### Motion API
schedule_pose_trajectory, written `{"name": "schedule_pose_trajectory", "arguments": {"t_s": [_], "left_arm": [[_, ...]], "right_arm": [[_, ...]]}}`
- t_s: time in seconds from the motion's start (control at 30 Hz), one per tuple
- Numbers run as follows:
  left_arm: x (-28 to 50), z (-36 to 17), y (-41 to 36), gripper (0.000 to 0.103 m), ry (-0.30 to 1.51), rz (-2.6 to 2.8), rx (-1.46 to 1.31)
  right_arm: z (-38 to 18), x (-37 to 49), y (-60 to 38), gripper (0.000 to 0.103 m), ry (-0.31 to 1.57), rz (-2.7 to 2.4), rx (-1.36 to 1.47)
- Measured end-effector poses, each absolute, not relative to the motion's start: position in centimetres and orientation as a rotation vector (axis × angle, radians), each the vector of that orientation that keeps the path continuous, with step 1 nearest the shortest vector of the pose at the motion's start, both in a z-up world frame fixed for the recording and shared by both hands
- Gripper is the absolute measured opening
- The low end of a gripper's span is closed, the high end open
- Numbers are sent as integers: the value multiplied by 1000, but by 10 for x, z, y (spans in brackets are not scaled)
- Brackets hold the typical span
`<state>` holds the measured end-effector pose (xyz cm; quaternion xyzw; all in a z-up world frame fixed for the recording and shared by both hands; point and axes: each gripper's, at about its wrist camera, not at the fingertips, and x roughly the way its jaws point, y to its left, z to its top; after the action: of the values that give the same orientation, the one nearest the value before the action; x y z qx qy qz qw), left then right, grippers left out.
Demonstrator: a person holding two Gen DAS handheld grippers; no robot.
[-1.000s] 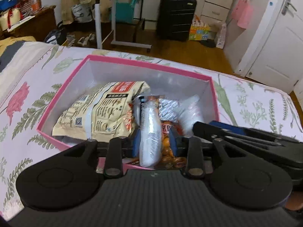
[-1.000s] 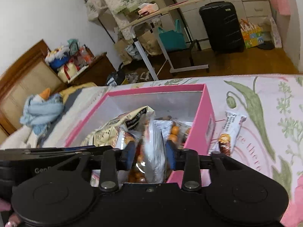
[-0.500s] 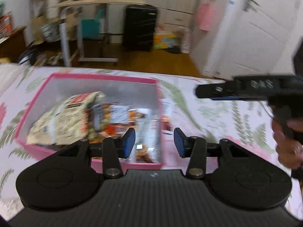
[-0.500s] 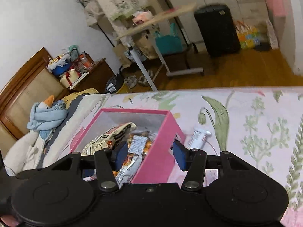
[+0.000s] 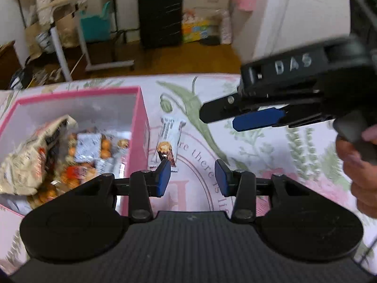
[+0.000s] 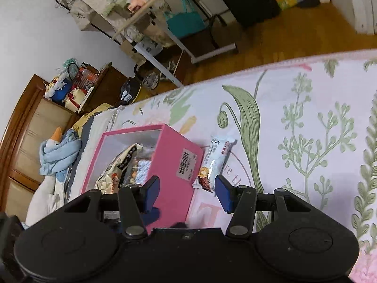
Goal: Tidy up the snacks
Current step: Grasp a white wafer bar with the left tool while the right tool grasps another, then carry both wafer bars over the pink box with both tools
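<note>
A pink box (image 5: 141, 118) sits on the floral bedspread and holds several snack packets, among them a large beige bag (image 5: 30, 155). It also shows in the right wrist view (image 6: 174, 160). One white snack bar (image 5: 168, 139) lies on the bedspread just right of the box; it also shows in the right wrist view (image 6: 215, 162). My left gripper (image 5: 192, 176) is open and empty, near the bar's near end. My right gripper (image 6: 186, 194) is open and empty, above the box's right wall and the bar. It also shows from the side in the left wrist view (image 5: 256, 115).
The floral bedspread (image 6: 306, 129) stretches to the right. Beyond the bed's far edge are a wooden floor, a rolling side table (image 5: 77, 30) and a black suitcase (image 5: 160, 16). A blue cloth toy (image 6: 59, 155) lies by the headboard at the left.
Both grippers let go of a snack packet into the box and opened. Both then moved right, away from the box; the right gripper rose higher.
</note>
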<state>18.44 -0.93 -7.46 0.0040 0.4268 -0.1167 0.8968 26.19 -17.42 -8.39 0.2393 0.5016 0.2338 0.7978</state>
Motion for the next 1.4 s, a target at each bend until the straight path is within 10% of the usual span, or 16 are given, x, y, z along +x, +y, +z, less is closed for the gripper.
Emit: {"name": "schedule_pose_trajectory", "arguments": {"t_s": [0.87,1.0,1.4], "left_arm": [[237,-171,-69,29,769,77,222],[240,-168,-67,21,788,59,239],[216,-136,-47,21,913,-75,168]], "right_arm": [[-195,346,-145,58,1194,637,594],[-196,345,-142,31,1175,645,539],[-182,300,-152,29,1163,608,569]]}}
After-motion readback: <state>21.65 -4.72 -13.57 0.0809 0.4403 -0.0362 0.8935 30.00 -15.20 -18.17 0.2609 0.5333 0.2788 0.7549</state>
